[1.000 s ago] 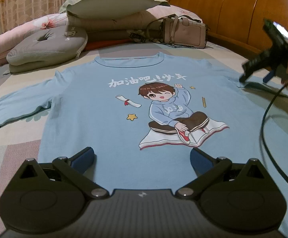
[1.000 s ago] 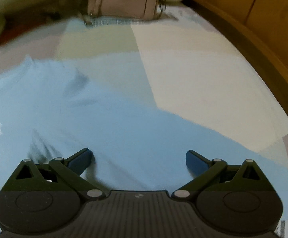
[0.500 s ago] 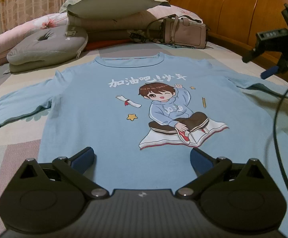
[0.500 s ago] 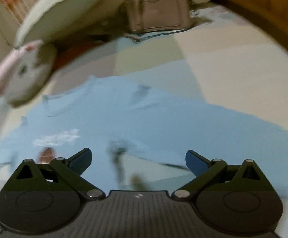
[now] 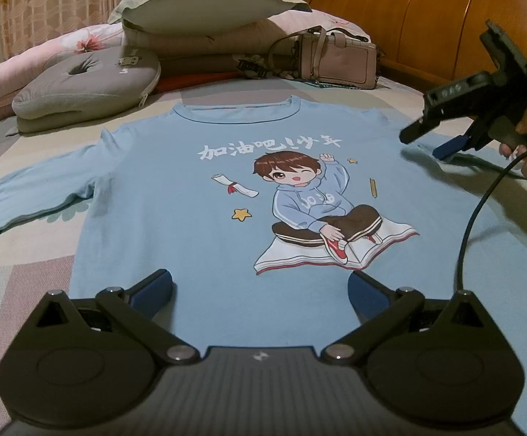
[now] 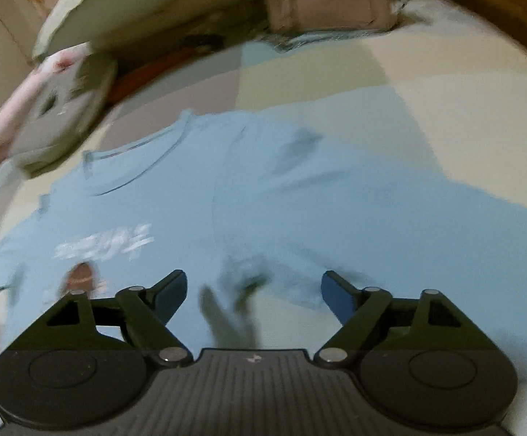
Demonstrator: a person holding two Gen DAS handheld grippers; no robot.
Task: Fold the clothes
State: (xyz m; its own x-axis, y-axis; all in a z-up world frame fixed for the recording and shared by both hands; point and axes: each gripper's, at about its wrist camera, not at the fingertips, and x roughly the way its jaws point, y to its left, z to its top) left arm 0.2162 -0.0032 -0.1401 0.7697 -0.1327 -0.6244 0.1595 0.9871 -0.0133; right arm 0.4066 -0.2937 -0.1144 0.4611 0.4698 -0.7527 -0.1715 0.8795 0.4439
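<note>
A light blue long-sleeved shirt (image 5: 176,218) with a cartoon boy print lies flat, face up, on the bed, collar toward the headboard and both sleeves spread out. My left gripper (image 5: 259,290) hovers open over the shirt's lower hem, nothing between its fingers. The right gripper (image 5: 426,141), held by a hand, hangs just above the shirt's right shoulder and sleeve. In the blurred right wrist view the right gripper (image 6: 252,287) is open over the shirt (image 6: 299,189) near the armpit, and its shadow falls on the cloth.
A grey cushion (image 5: 85,87), stacked pillows (image 5: 205,11) and a beige handbag (image 5: 336,58) lie at the head of the bed. A wooden headboard (image 5: 445,18) runs along the right. A black cable (image 5: 470,225) trails from the right gripper across the shirt. The patchwork bedsheet (image 5: 16,276) surrounds the shirt.
The right gripper has swung up off the right sleeve and then come back down leftward toward the shoulder, its jaws a little narrower. The left gripper and the shirt have not moved.
</note>
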